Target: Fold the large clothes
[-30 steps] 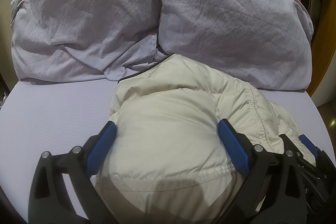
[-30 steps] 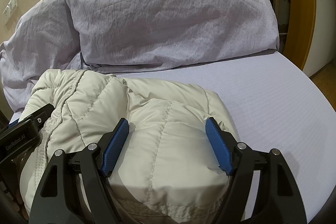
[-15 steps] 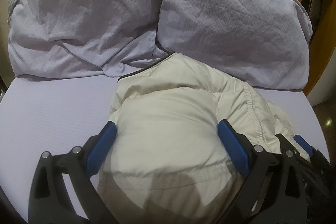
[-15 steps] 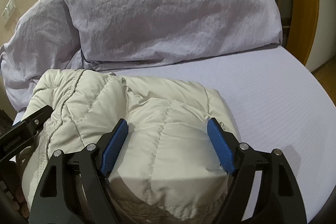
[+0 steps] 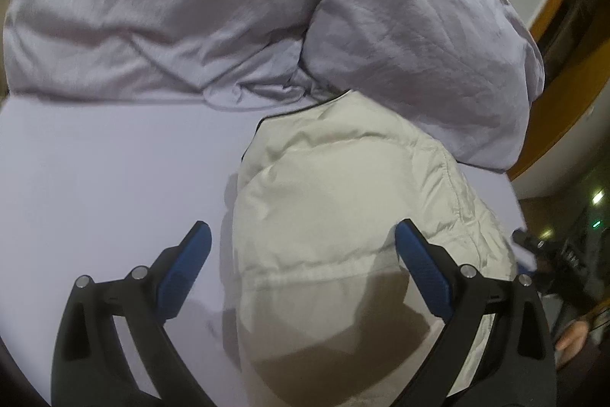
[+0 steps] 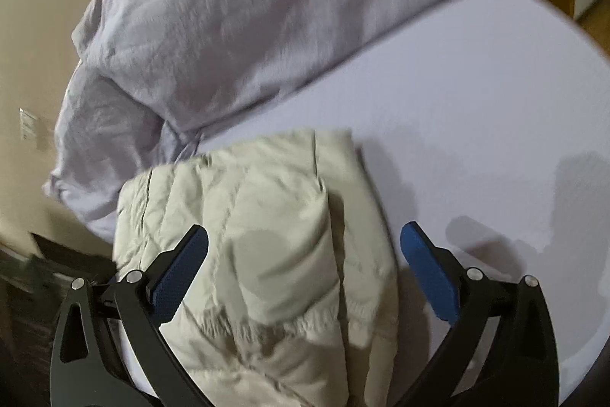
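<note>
One folded cream puffer jacket (image 5: 343, 216) lies on the lavender bed sheet (image 5: 95, 178), two lilac pillows (image 5: 171, 6) at its 12 o'clock, while the left gripper (image 5: 301, 254) and right gripper (image 6: 305, 254), two in all, hover above it with jaws spread, holding nothing.

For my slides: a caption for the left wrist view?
Open left gripper above a folded cream puffer jacket on a lilac bed.

Dim, motion-blurred – fisheye edges dark, soft shadows.
</note>
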### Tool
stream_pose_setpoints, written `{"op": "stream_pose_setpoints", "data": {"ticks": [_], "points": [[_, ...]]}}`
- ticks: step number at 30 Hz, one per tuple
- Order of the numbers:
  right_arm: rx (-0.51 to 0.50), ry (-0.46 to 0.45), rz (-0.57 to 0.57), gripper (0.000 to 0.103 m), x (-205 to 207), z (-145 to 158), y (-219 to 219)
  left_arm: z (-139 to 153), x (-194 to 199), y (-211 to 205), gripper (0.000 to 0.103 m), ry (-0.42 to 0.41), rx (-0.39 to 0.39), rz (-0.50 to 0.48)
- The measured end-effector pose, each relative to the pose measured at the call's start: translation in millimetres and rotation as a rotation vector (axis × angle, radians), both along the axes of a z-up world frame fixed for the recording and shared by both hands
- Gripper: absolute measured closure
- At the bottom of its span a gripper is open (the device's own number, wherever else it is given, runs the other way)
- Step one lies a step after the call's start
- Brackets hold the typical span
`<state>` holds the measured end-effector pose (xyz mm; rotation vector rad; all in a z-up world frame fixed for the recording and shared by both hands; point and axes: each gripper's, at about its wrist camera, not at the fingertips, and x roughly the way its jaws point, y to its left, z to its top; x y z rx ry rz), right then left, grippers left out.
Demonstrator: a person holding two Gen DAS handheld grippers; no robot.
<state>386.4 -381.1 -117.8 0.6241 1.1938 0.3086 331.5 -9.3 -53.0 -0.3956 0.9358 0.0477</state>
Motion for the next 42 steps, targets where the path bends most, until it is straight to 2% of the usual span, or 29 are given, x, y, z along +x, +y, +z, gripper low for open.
{"op": "stream_pose_setpoints", "data": {"ticks": [3,9,14,19,23,26,33,38,41,42], "points": [[0.053,0.083,0.045,0.001,-1,-14,3,-8,-2,12,0.006,0.026,-0.103,0.020],[0.106,0.164,0.061,0.001,-4,-24,3,-24,-5,28,0.003,0.063,-0.237,0.051],[0.063,0.150,0.034,0.001,3,-19,0,-32,-4,31,0.002,0.070,-0.302,0.062],[0.104,0.183,0.041,0.001,-1,-25,-7,-44,-1,35,0.002,0.091,-0.386,0.067],[0.182,0.229,0.050,0.001,0,-33,-1,-52,0,39,0.002,0.098,-0.444,0.067],[0.219,0.232,0.071,0.001,-1,-31,5,-61,1,44,0.002,0.109,-0.530,0.073],[0.269,0.224,0.085,0.001,-4,-27,25,-66,0,47,0.004,0.100,-0.592,0.058],[0.316,0.205,0.092,0.001,-1,-28,53,-66,-2,53,0.017,0.077,-0.621,0.057],[0.345,0.189,0.097,0.017,3,-25,69,-59,-5,69,0.026,0.054,-0.612,0.080],[0.356,0.183,0.099,0.026,3,-24,70,-55,-5,78,0.029,0.045,-0.602,0.092]]}}
